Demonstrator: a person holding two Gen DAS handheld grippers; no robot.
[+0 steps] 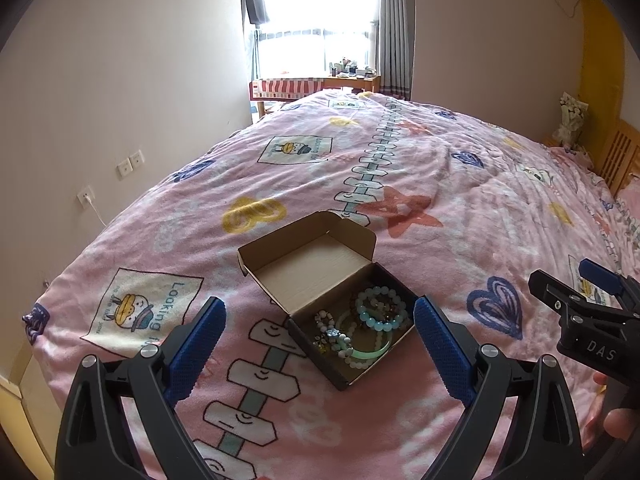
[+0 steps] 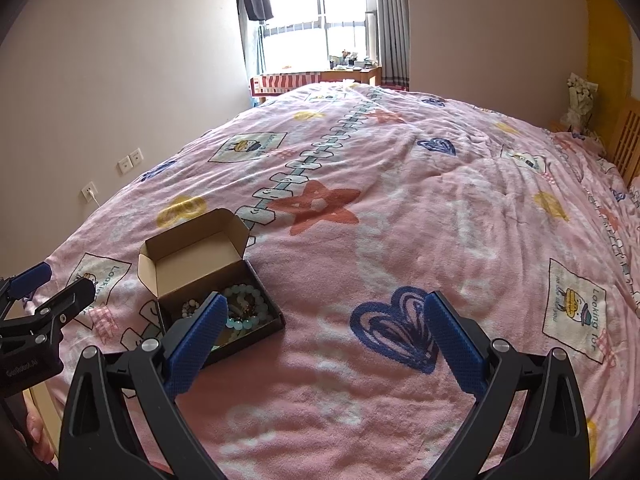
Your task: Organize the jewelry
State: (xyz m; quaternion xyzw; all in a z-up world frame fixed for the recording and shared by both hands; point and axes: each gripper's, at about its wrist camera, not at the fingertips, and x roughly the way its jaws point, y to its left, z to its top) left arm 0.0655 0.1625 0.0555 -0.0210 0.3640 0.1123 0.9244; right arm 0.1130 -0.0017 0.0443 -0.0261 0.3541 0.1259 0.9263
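A small cardboard box (image 1: 276, 276) lies on the pink bed with its lid folded back. Inside lie several bracelets: a light blue bead bracelet (image 1: 378, 309), a green bangle (image 1: 370, 352) and smaller white bead strands (image 1: 326, 322). My left gripper (image 1: 320, 344) hovers open just before the box, its blue pads on either side of it, holding nothing. In the right wrist view the box (image 2: 188, 264) sits at the left, partly behind my left pad. My right gripper (image 2: 326, 340) is open and empty above a blue heart print, to the right of the box.
The pink patterned blanket (image 1: 460, 208) covers the whole bed. A wooden headboard (image 1: 618, 156) stands at the far right, a desk (image 1: 320, 84) under the window beyond the bed's far end, a wall with sockets (image 1: 130, 164) on the left. A hand (image 1: 620, 424) holds the right gripper.
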